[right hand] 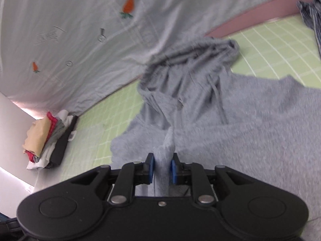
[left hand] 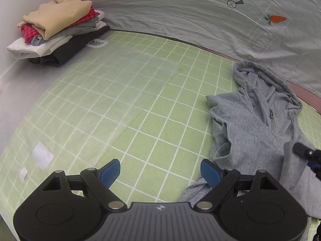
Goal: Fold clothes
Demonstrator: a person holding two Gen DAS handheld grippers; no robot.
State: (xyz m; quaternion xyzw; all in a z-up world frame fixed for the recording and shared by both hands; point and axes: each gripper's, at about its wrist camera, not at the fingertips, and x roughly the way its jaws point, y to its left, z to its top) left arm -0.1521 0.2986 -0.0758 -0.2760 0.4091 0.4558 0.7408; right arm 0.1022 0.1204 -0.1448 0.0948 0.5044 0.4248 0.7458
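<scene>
A grey hoodie [left hand: 258, 124] lies crumpled on the green checked sheet [left hand: 156, 108], hood toward the back. My left gripper [left hand: 160, 172] stands open just left of the hoodie's lower edge, nothing between its blue fingertips. In the right wrist view the same hoodie [right hand: 230, 120] fills the middle and right. My right gripper [right hand: 163, 167] is shut on a pinched fold of its grey fabric. The tip of the right gripper [left hand: 305, 152] shows at the right edge of the left wrist view, over the hoodie.
A stack of folded clothes [left hand: 58, 32], beige on top, sits at the back left corner, also visible as the stack [right hand: 50, 138]. A white carrot-print sheet [left hand: 200, 16] drapes along the back. Striped blue fabric [right hand: 311, 14] lies at the far right.
</scene>
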